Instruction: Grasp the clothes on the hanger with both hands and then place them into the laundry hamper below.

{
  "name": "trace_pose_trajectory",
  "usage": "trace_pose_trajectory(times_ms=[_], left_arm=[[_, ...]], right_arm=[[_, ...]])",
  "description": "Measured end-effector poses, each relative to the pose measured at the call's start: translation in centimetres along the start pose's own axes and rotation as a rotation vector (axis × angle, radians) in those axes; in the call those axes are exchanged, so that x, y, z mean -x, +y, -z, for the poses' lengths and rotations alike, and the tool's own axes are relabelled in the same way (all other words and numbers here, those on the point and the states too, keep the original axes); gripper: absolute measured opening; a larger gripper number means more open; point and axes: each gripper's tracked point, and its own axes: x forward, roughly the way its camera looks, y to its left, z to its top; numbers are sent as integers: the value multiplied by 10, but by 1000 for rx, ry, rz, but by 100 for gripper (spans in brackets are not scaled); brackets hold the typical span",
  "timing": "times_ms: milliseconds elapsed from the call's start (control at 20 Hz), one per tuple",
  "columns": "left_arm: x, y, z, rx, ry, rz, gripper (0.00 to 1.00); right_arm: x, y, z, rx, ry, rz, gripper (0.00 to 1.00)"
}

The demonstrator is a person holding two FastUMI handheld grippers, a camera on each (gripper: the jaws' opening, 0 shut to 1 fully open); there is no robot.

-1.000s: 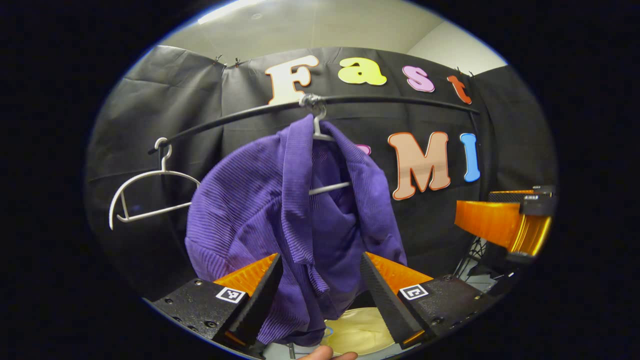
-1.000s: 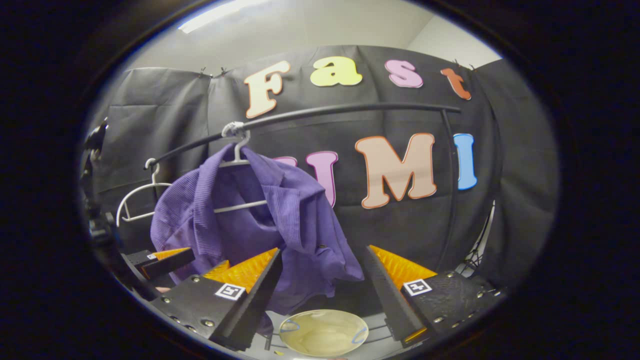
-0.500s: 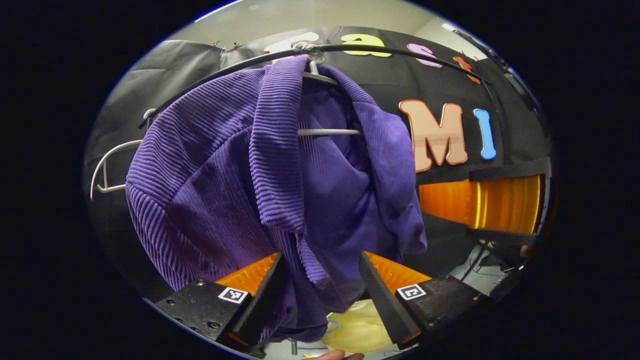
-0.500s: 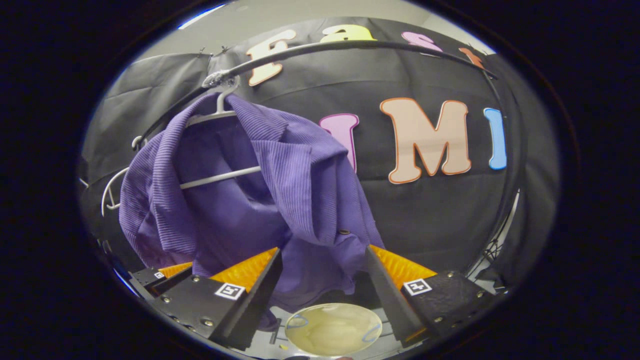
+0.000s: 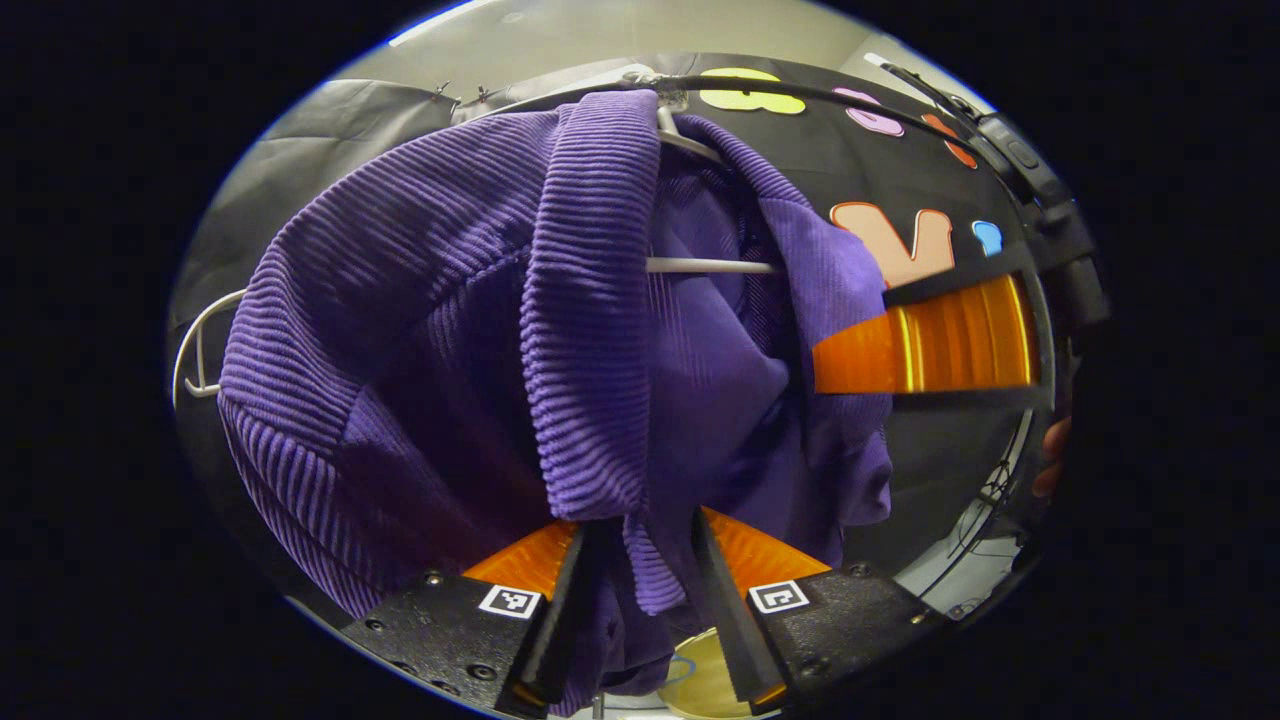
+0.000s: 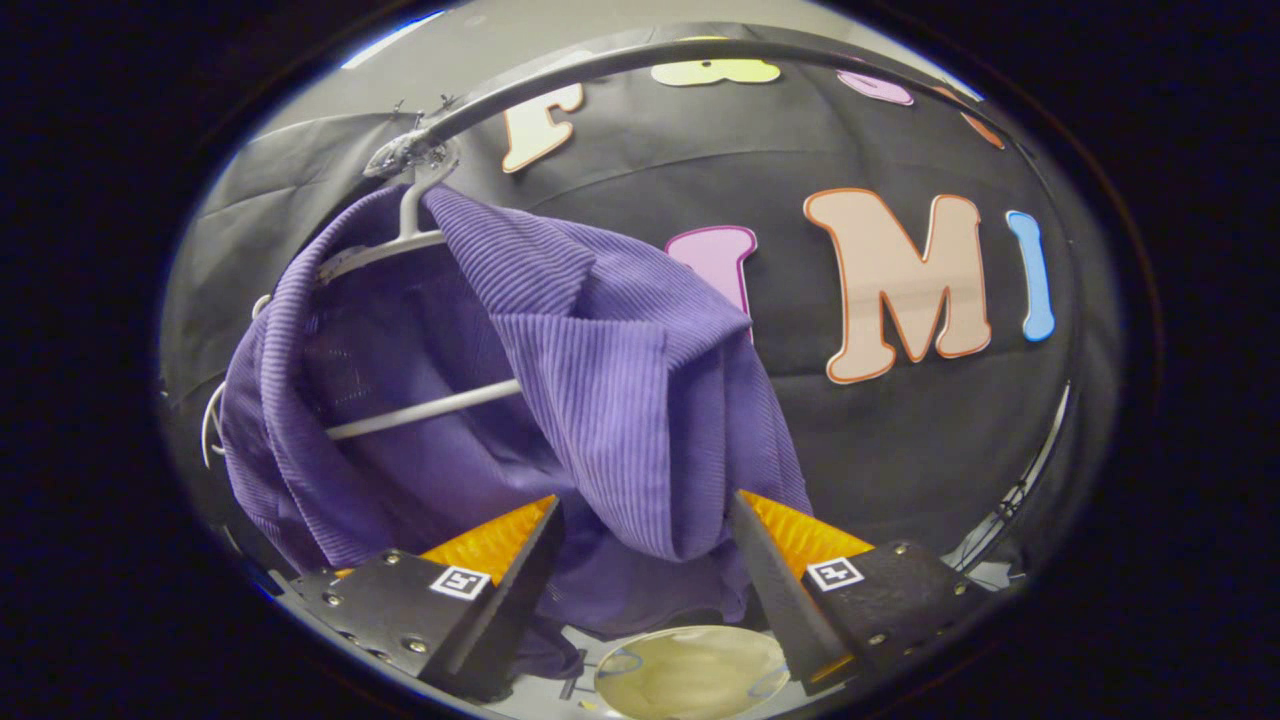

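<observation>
In the left gripper view, the left tongs [image 5: 635,560] are sitting narrowly parted around a hanging fold of the purple ribbed garment [image 5: 450,330], which is draping from a white hanger [image 5: 700,265] on a black rail [image 5: 800,90]; whether both fingers are pressing it cannot be told. In the right gripper view, the right tongs [image 6: 645,545] are gaping wide below the garment's [image 6: 600,400] lower edge, holding nothing, with the yellowish hamper [image 6: 690,675] lying beneath.

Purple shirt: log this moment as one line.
phase: grasp | shirt: on hanger | left gripper: narrowed around front edge | right gripper: open at hem | hamper: below
</observation>
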Motion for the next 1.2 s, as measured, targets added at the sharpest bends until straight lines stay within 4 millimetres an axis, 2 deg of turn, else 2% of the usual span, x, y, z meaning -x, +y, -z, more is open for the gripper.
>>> trace_pose_trajectory(times_ms=[50,200,250,300,350,400,450,550,600,650,750,800,900,950,1200], left_arm=[[0,2,-2,-2,-4,2,63],[3,8,-12,-1,-36,6,45],[4,4,-16,1,-49,40,29],[6,2,-21,4,-57,66,31],[9,-1,-25,15,-70,96,22],[14,-3,-30,25,-71,119,17],[18,0,-33,30,-74,133,10],[28,-1,-29,18,-30,152,5],[34,0,-26,-12,4,158,6],[42,-3,-25,-42,19,180,2],[54,-6,-31,-62,-5,225,1],[63,-4,-34,-60,-11,232,1],[78,1,-39,-35,-13,249,0],[86,0,-41,-14,-12,265,0],[126,12,-66,51,-1,294,0]], right_arm=[[-6,3,0,7,8,-3,99],[-20,11,3,35,40,-20,99],[-21,12,4,35,34,-11,79],[-21,8,2,27,23,19,58],[-17,3,1,16,32,51,38],[-15,0,-2,2,30,78,17],[-10,3,-2,-9,38,74,6],[-1,7,-7,-11,35,67,6],[7,12,-9,-14,30,53,6],[10,19,-7,-31,34,32,6],[25,23,-11,-75,41,19,1],[30,29,-11,-89,52,-13,7],[42,35,-14,-88,56,-26,7],[49,34,-12,-74,62,-19,1],[66,27,-24,-60,27,11,1]])
